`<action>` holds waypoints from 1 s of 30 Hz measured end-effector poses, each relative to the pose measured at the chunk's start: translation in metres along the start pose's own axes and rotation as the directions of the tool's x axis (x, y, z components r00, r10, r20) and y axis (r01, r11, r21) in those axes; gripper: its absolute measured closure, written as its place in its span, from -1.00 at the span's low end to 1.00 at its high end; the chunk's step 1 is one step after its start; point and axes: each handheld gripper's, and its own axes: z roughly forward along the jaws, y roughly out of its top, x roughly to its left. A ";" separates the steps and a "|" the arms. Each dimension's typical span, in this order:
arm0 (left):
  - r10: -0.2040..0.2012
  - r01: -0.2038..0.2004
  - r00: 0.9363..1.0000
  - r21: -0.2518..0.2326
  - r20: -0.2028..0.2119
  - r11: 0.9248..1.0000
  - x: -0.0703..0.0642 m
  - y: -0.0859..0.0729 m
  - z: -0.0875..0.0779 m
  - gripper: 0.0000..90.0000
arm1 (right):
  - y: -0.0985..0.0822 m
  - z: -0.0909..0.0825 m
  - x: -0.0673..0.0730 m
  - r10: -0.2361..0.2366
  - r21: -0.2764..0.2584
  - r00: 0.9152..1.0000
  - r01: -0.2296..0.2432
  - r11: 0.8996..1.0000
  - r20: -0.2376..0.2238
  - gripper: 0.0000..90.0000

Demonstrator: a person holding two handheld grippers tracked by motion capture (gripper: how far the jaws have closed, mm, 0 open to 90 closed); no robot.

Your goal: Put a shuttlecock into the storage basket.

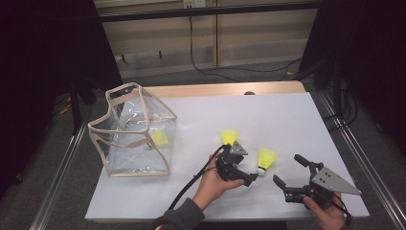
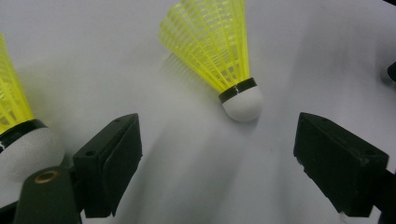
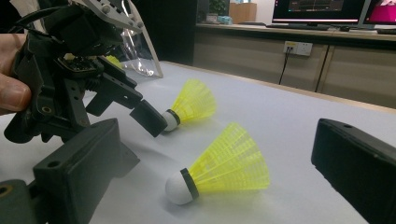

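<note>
Two yellow shuttlecocks with white corks lie on the white table. In the left gripper view one shuttlecock (image 2: 219, 56) lies ahead of my open left gripper (image 2: 219, 144), clear of both pads. The other shuttlecock (image 2: 14, 126) lies just outside the left jaw. From above, a hand holds the left gripper (image 1: 246, 173) between the far shuttlecock (image 1: 230, 136) and the near shuttlecock (image 1: 266, 158). My right gripper (image 1: 287, 168) rests open at the front right, holding nothing. In its own view the right gripper (image 3: 219, 154) faces the near shuttlecock (image 3: 224, 168), with the left gripper (image 3: 140, 109) beyond it.
A clear plastic bag (image 1: 134, 129) with beige trim stands open at the table's left, a third yellow shuttlecock (image 1: 159, 138) inside it. The white table top (image 1: 287, 115) reaches back to a wooden strip. A black cable (image 1: 191, 187) trails from the left gripper.
</note>
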 end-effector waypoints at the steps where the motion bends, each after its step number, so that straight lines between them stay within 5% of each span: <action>1: -0.003 0.003 1.000 0.000 -0.002 1.000 -0.001 0.000 0.001 -0.65 | 0.000 0.000 0.000 0.001 0.002 1.000 -0.001 1.000 0.001 -0.97; 30: -0.012 0.012 1.000 0.037 0.015 0.999 -0.004 0.005 0.023 -0.49 | 0.000 -0.002 -0.001 -0.007 0.004 1.000 0.007 1.000 0.005 -0.97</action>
